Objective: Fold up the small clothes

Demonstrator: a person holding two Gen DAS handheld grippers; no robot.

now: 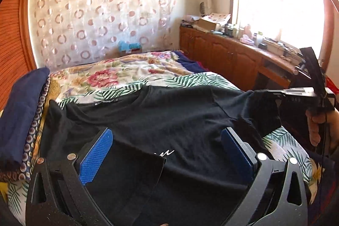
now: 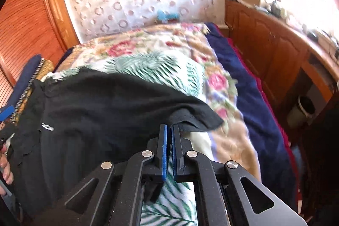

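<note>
On the bed point(image 1: 131, 69), the right claw point(image 2: 168, 130) pinches a black T-shirt's point(image 1: 169, 115) edge; left claw point(image 1: 167, 145) gapes wide above it.

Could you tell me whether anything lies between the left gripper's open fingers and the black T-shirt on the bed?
Nothing visible does: the left gripper is open directly over the black T-shirt, with only its own fabric between the fingers.

Both wrist views look down close over the same black shirt point(image 1: 169, 120).
</note>
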